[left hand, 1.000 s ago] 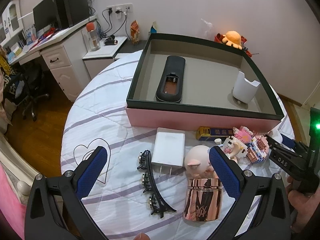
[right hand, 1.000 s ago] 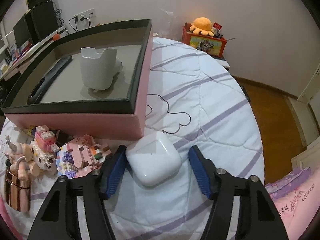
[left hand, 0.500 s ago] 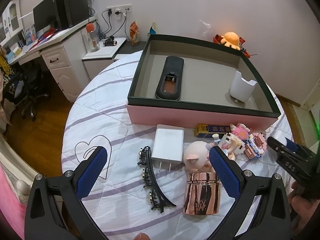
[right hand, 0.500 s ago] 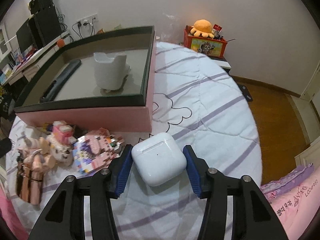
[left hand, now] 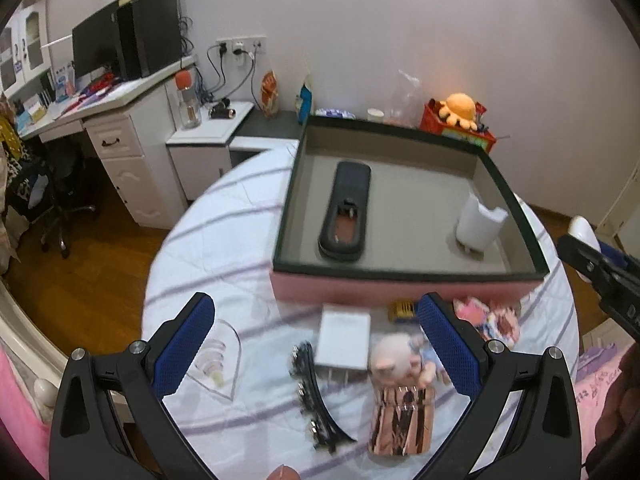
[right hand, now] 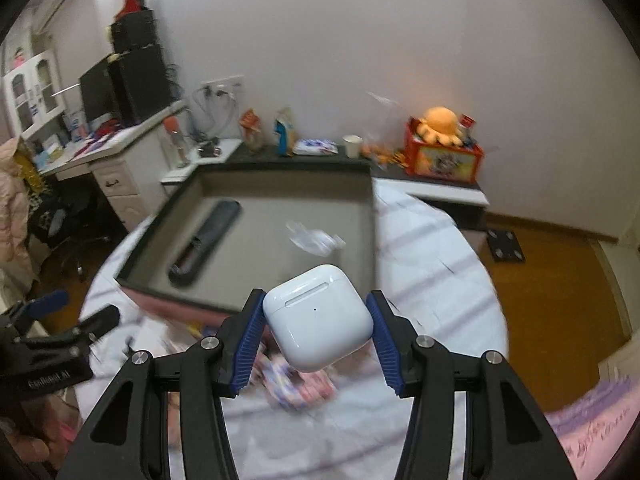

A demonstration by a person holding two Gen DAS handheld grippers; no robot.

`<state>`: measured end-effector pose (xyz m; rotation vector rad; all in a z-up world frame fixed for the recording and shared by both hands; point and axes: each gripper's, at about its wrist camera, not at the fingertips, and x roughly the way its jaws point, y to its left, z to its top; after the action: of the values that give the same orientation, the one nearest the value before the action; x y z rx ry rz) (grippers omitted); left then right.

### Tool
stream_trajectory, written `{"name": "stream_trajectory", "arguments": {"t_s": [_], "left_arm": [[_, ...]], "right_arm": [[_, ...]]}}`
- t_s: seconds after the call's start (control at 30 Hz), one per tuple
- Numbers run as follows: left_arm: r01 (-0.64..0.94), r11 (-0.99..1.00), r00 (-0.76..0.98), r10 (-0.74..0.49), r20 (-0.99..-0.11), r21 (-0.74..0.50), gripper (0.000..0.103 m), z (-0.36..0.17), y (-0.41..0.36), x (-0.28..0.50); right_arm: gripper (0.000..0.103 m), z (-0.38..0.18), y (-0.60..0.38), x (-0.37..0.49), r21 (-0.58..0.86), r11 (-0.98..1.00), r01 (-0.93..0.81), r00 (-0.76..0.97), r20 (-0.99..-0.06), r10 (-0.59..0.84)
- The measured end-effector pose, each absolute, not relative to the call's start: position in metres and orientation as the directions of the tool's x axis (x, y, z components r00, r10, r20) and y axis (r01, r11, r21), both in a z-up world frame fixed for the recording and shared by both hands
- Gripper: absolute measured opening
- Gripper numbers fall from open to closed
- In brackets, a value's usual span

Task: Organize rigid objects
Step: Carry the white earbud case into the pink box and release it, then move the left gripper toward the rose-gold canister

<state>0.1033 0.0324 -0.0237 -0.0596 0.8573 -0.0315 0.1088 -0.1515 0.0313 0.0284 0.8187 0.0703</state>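
Right wrist view: my right claw clamped the white case mid-frame, lifted clear to carry toward the box; my left claw stood apart, empty.

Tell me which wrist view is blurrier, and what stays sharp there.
Right wrist view: heavy motion blur over the tray and bedding; only the right gripper and its clamped earbud case stay crisp. Left wrist view: milder smear on the toys; the remote is readable.
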Motion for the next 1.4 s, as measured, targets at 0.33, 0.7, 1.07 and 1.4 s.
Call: {"name": "stream_trajectory", "arguments": {"t_s": [0.33,0.7,1.07,1.4], "left_arm": [[-0.040,0.997,0.649,-0.023,-0.761,-0.063,0.103,-0.031,0.048,0.131],[-0.080,0.995,0.611,-0.003,-0.792,-0.066,0.103,-0.054,0.056,0.161],[-0.075,0.995,0.608,-0.002,-0.794,-0.061,0.103,-0.054,0.050,0.158],[-0.061,0.996,0.647,-0.012,-0.762,-0.067,0.103,-0.033,0.050,0.127]], "right_arm": [[0.052,0.008,-0.097,0.191,0.097,0.982,-0.164,0.623,-0.761,0.179],[0.053,-0.047,-0.085,0.234,0.100,0.979,-0.177,0.520,-0.835,0.179],[0.079,-0.041,-0.086,0.231,0.104,0.977,-0.184,0.540,-0.821,0.188],[0.081,0.011,-0.105,0.187,0.146,0.976,-0.162,0.650,-0.729,0.216]]}}
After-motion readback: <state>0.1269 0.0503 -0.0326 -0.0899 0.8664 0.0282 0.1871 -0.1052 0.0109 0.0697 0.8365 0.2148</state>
